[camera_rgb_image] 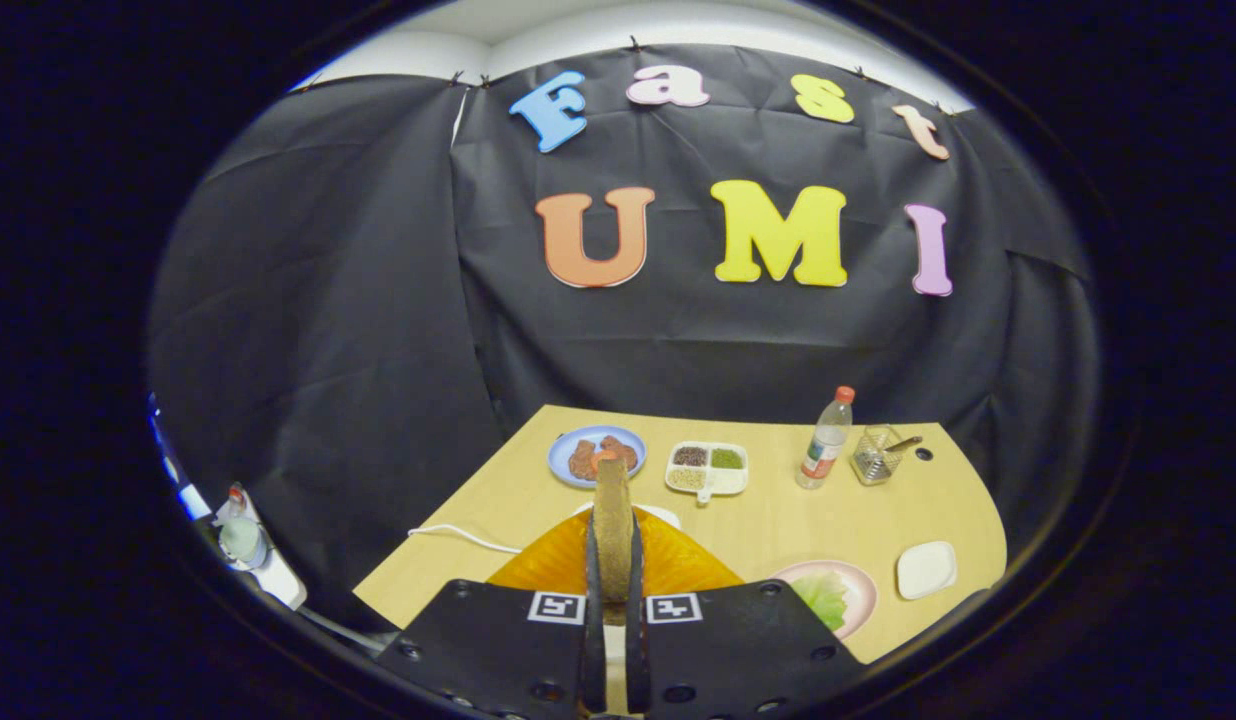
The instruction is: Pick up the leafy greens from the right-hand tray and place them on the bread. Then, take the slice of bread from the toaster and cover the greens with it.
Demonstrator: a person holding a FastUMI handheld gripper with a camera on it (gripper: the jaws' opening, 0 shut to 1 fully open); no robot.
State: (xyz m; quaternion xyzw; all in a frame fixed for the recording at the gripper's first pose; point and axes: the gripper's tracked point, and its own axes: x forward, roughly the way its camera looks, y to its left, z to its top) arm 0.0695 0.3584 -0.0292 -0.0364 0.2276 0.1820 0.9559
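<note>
My gripper (613, 530) is shut on a slice of brown bread (612, 490). The slice stands upright and edge-on between the two fingers, and its top rises past the fingertips. Under and just ahead of the fingers lies an orange plate (548, 565); what lies on it is hidden by the gripper body. A white object, maybe the toaster (661, 516), peeks out right behind the bread, with a white cable (458, 540) running off to the left. Leafy greens (823, 597) lie on a pink plate (863, 590) to the right of the fingers.
At the far side of the wooden table stand a blue plate of meat (578, 452), a white divided dish of seasonings (708, 468), a plastic bottle (827, 440) and a glass holder with a utensil (877, 456). A small white dish (926, 568) sits near the right edge.
</note>
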